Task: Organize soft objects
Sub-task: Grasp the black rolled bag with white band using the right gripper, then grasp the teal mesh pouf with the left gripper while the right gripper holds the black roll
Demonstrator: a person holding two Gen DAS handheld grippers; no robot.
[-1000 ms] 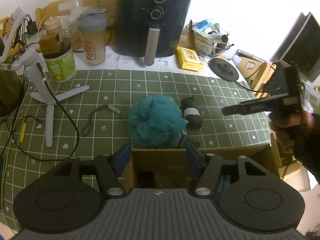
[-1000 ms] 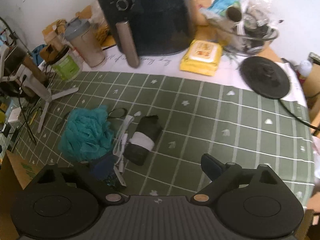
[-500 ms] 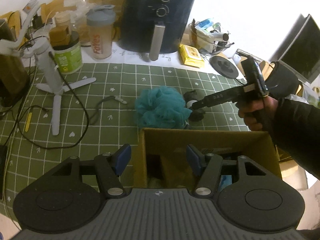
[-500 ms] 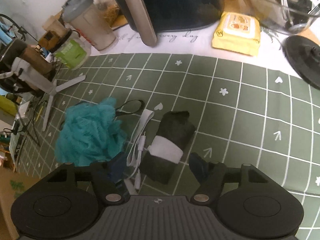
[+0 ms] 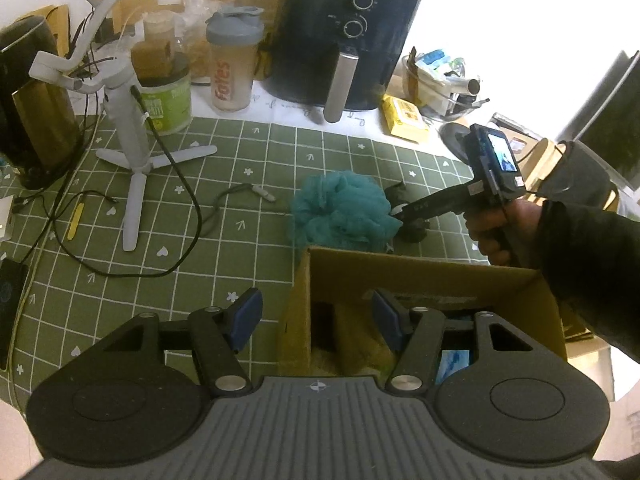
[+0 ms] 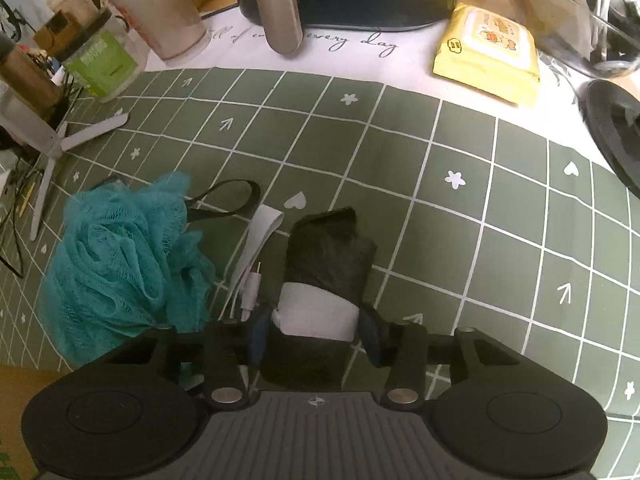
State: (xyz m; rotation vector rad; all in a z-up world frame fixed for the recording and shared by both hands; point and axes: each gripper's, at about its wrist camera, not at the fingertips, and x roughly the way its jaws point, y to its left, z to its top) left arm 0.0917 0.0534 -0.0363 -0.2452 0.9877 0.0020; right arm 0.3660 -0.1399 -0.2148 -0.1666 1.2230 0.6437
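The right tool (image 6: 314,334) points steeply down at the bench (image 6: 460,240), its jaws closing on a rolled black cloth bundle (image 6: 324,276) with a white band, which lies directly between the blue pads (image 6: 370,330); the pads flank the band, though whether they already press on it cannot be told. The bundle looks light and squashy, likely to give under pressure, so the banded middle, where the roll is tightest, seems the soundest place to grip. Just left of the tool sits a teal mesh bath pouf (image 6: 124,256), airy and springy, with a white strap and black loop between the two. The left tool (image 5: 316,320) hangs about half open and empty over the open cardboard box (image 5: 420,272), one pad outside its wall. Beyond lie the green grid mat, a yellow wipes pack (image 6: 486,50) and a dark air fryer (image 5: 344,36).
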